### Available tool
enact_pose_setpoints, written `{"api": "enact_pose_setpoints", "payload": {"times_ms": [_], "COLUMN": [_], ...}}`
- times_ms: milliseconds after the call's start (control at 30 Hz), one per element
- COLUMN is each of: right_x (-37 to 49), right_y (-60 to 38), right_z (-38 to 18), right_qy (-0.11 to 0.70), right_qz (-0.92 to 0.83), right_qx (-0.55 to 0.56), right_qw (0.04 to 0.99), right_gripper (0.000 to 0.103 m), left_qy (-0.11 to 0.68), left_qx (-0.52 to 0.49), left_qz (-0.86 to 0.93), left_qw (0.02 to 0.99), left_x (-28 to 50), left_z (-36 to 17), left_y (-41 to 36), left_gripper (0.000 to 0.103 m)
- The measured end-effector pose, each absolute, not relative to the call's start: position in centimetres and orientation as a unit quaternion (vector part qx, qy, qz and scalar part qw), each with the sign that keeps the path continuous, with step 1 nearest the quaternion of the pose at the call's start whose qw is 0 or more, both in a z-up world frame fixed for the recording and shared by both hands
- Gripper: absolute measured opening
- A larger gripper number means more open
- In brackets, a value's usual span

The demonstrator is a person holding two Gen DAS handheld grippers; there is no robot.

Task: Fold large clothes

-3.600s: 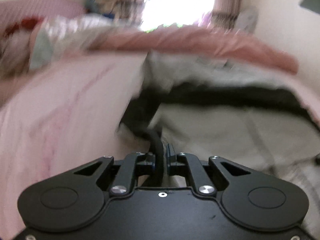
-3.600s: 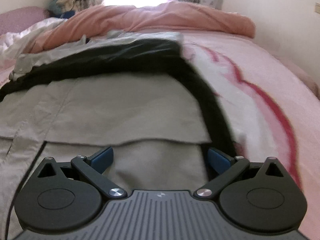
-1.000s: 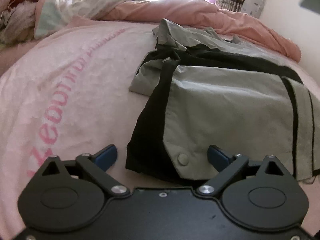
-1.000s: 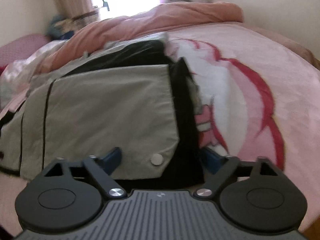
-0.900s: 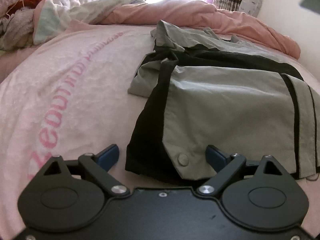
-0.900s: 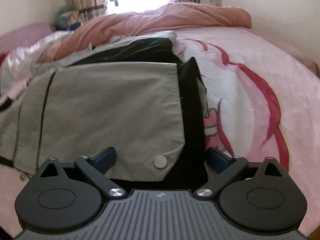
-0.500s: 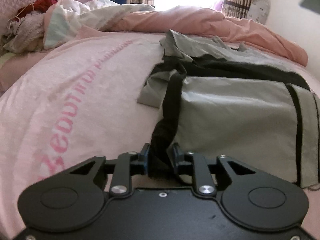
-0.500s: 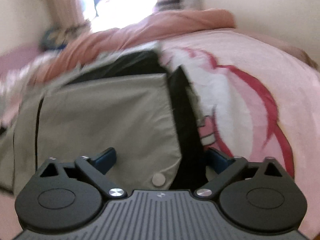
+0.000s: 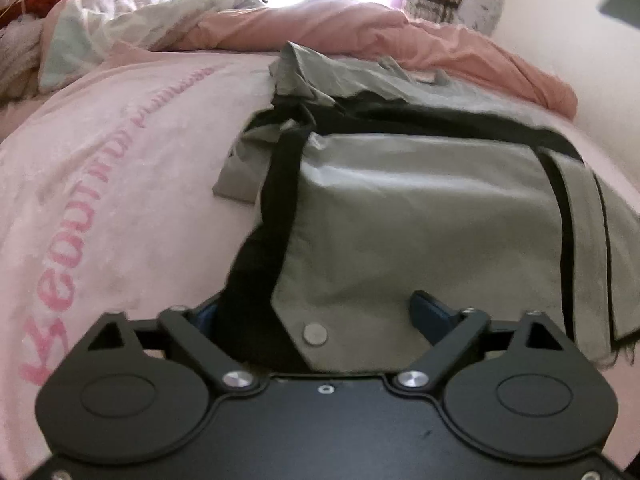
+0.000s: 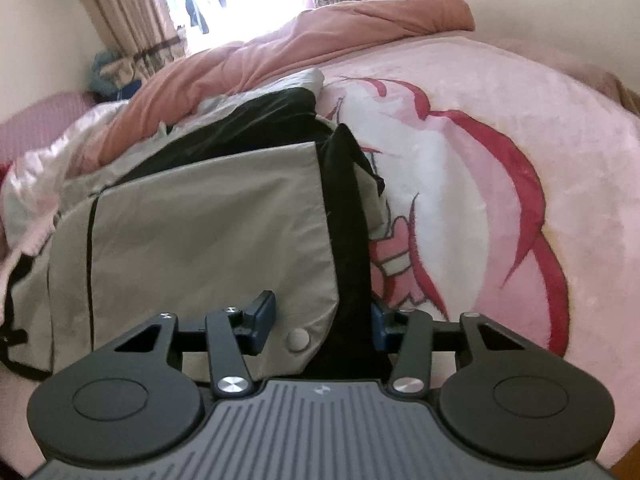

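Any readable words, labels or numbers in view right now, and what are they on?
"Keo..." then unclear letters: large pink lettering printed on the pink blanket, only partly legible.
Smaller pink word farther up the blanket: too blurred to read.
Garment and both claws: no text visible.

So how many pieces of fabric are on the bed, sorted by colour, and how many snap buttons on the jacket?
Grey and black jacket: 1
Salmon pink duvet: 1
Pale pink printed blanket: 1
White and mint quilt: 1
Snap buttons: 1 per view
Total fabric pieces: 4
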State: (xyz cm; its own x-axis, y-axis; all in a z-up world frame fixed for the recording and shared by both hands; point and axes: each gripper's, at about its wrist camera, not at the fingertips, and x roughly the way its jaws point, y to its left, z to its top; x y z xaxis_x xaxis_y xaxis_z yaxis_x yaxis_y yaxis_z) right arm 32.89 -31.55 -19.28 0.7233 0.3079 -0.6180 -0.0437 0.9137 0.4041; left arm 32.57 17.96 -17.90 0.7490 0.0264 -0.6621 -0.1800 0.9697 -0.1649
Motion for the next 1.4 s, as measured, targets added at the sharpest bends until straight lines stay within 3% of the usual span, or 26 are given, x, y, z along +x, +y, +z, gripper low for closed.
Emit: {"api": "enact_pose_setpoints", "payload": {"times_ms": [67, 133, 167, 200, 233, 267, 300, 333, 400, 667, 800, 933, 1200, 1400], "right_x": [33.3, 33.7, 33.9, 34.0, 33.9, 33.7, 33.4, 33.0, 31.8, 27.9, 26.5, 26.5, 34.4, 47.0], "right_y": [-31.4, -30.7, -30.1, -29.5, -29.1, -28.9, -29.0, -29.2, -29.7, -31.0, -31.5, -31.6, -30.1, -28.9], "right_z": [-19.3, -19.2, -19.0, -18.8, -18.5, -18.2, -17.8, -17.3, -16.2, -13.1, -14.2, -13.1, -6.6, -4.8], "right_qy": [0.357, 0.36, 0.365, 0.369, 0.369, 0.367, 0.36, 0.353, 0.332, 0.306, 0.339, 0.322, 0.236, 0.221], "right_qz": [0.104, 0.115, 0.115, 0.1, 0.083, 0.075, 0.066, 0.056, 0.064, 0.072, 0.064, 0.068, 0.1, 0.102], "right_qx": [0.187, 0.172, 0.156, 0.142, 0.129, 0.126, 0.125, 0.126, 0.138, 0.156, 0.167, 0.198, 0.199, 0.23], "right_qw": [0.909, 0.91, 0.911, 0.913, 0.917, 0.919, 0.922, 0.925, 0.931, 0.936, 0.924, 0.923, 0.946, 0.942], "right_gripper": [0.071, 0.088, 0.086, 0.067, 0.045, 0.036, 0.014, 0.008, 0.006, 0.005, 0.005, 0.005, 0.005, 0.005], "left_qy": [0.349, 0.349, 0.349, 0.349, 0.347, 0.342, 0.338, 0.334, 0.324, 0.278, 0.31, 0.31, 0.221, 0.192], "left_qx": [-0.119, -0.129, -0.137, -0.138, -0.143, -0.154, -0.159, -0.159, -0.141, -0.15, -0.153, -0.173, -0.166, -0.177], "left_qz": [0.063, 0.068, 0.069, 0.073, 0.073, 0.065, 0.062, 0.059, 0.054, 0.047, 0.076, 0.082, 0.073, 0.071], "left_qw": [0.927, 0.926, 0.924, 0.924, 0.924, 0.925, 0.925, 0.927, 0.934, 0.948, 0.935, 0.931, 0.958, 0.963], "left_x": [32.7, 32.7, 32.6, 32.6, 32.3, 32.1, 31.9, 31.6, 31.1, 27.3, 25.0, 24.5, 31.0, 41.6], "left_z": [-17.5, -17.1, -17.0, -16.9, -16.8, -16.6, -16.4, -16.1, -15.4, -11.2, -12.6, -13.0, -6.6, -3.6], "left_y": [18.4, 19.2, 19.6, 20.0, 20.4, 20.8, 21.0, 21.1, 20.6, 19.8, 19.5, 19.1, 20.3, 22.3], "left_gripper": [0.063, 0.038, 0.031, 0.019, 0.014, 0.012, 0.01, 0.008, 0.008, 0.007, 0.008, 0.008, 0.007, 0.007]}}
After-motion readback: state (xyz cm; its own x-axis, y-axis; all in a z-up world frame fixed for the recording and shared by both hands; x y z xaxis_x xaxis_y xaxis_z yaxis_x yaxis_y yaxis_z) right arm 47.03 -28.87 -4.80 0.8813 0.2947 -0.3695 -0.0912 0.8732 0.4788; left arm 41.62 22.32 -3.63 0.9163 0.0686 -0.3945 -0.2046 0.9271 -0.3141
